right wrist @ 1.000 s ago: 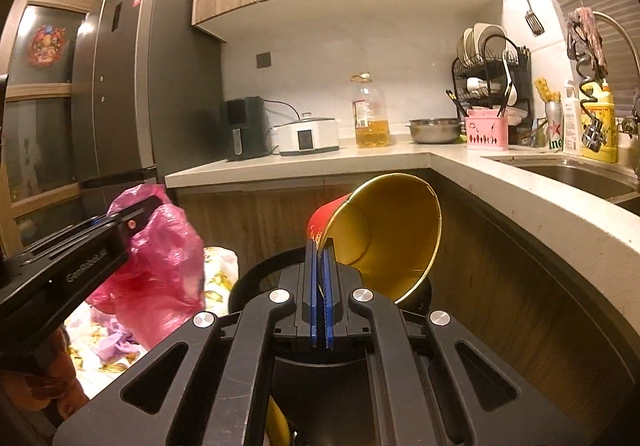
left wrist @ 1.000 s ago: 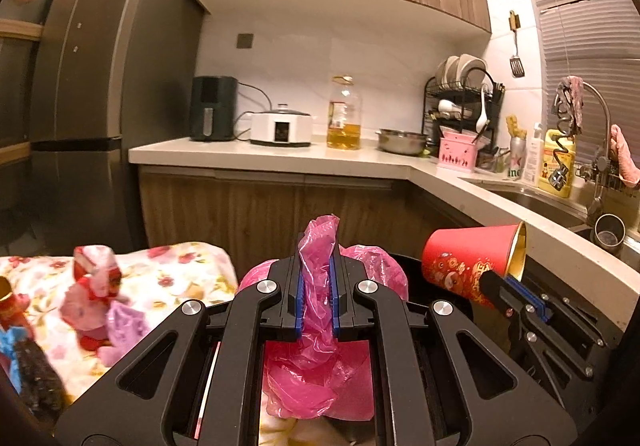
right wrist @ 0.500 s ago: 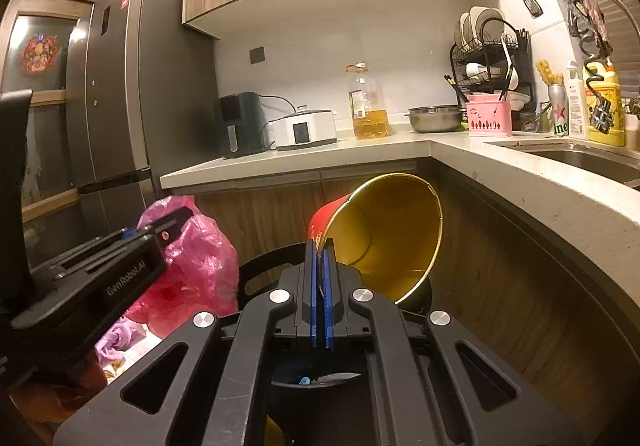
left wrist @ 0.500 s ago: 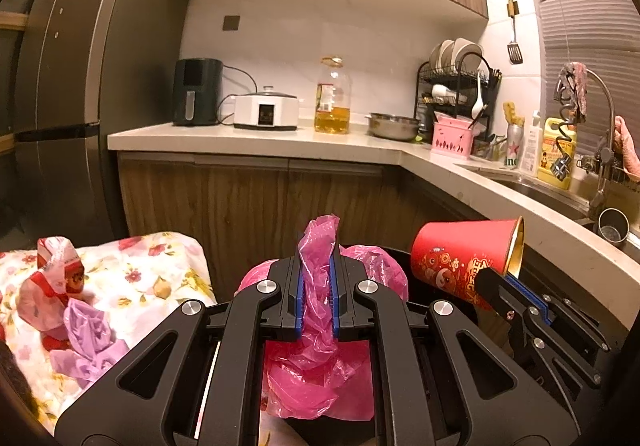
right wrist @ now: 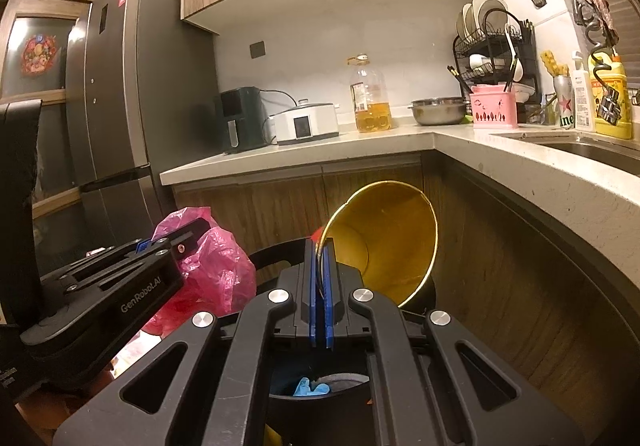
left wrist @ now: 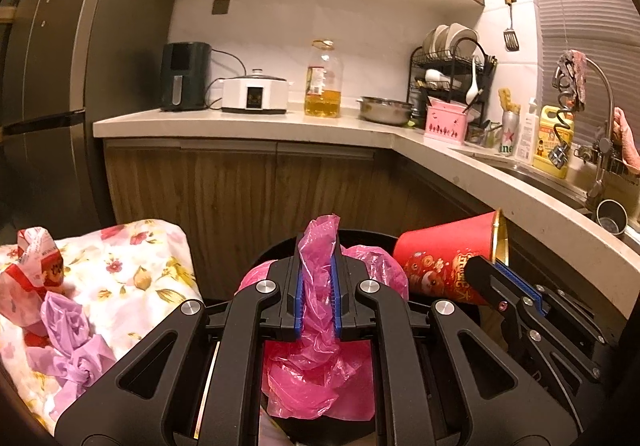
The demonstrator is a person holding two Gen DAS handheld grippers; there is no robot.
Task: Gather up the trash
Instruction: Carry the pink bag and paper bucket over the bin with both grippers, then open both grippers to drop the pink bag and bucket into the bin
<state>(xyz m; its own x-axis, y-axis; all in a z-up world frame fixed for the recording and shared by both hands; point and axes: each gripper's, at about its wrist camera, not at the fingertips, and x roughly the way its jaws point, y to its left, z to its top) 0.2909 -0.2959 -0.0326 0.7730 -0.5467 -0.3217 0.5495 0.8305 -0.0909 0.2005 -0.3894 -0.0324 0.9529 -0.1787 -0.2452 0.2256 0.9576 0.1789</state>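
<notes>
The left gripper [left wrist: 318, 288] pinches one crumpled pink plastic bag [left wrist: 320, 362] between its blue pads, the bag's neck sticking up above the fingertips and its bulk hanging below. The right gripper [right wrist: 320, 286] is pressed together on the rim of one red paper cup with a gold lining [right wrist: 384, 238], which lies tilted on its side, mouth toward the right wrist camera. Both items are held over one round black trash bin [right wrist: 276, 252], side by side and nearly touching (the cup to the right of the bag). Inside the bin a scrap of blue material [right wrist: 310, 386] shows.

To the left, a floral-patterned cloth surface [left wrist: 132, 274] carries two more pieces: one knotted lilac plastic bag [left wrist: 76, 350] and one red-and-white wrapper bundle [left wrist: 34, 270], touching each other. Behind, on the pale kitchen counter [left wrist: 248, 123], stand one bottle of yellow oil [left wrist: 324, 79] and one steel bowl [left wrist: 386, 109].
</notes>
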